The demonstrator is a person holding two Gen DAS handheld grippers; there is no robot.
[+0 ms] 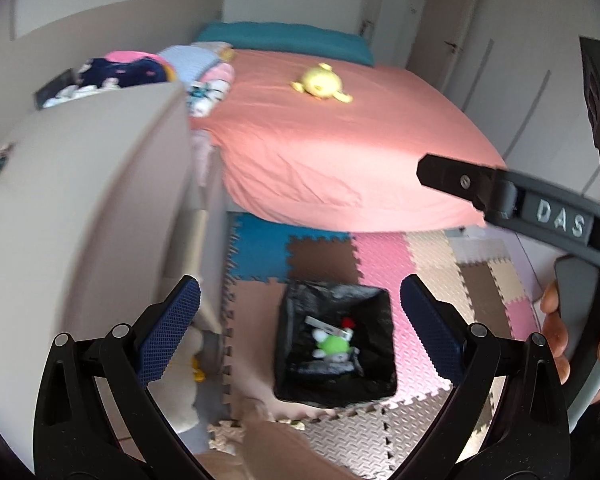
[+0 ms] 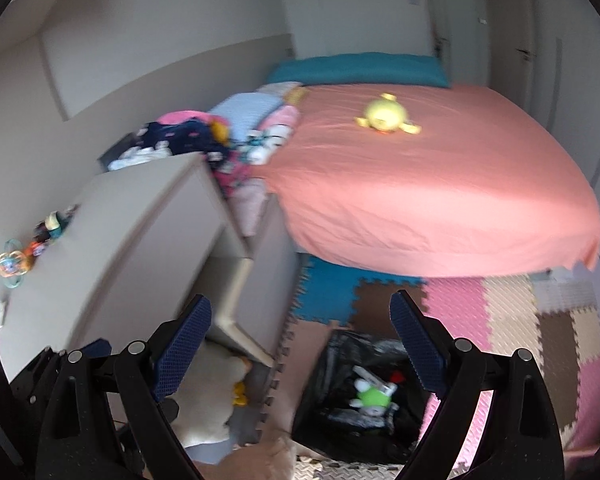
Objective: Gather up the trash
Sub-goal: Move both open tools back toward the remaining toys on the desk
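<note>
With both claws, left [image 1: 296, 324] and right [image 2: 300, 344], spread wide and empty above the lined bin [image 1: 334, 344] on the foam mat [image 1: 440, 264], we risk grabbing the duck [image 1: 320, 85] on the pink bed [image 1: 340, 152] as trash, since little litter shows in this blurred bedroom.

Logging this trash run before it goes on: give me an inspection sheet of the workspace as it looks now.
Surface: foam puzzle mat, multicoloured tiles.
Job's things: black-lined bin on the mat, green toy and scraps inside.
Clutter: yellow plush on the pink bed; clothes pile behind the cabinet; white plush on the floor.
Grippers: left gripper and right gripper open, both empty.
Cables: nothing seen.
Surroundings: bedroom walls, doors.
</note>
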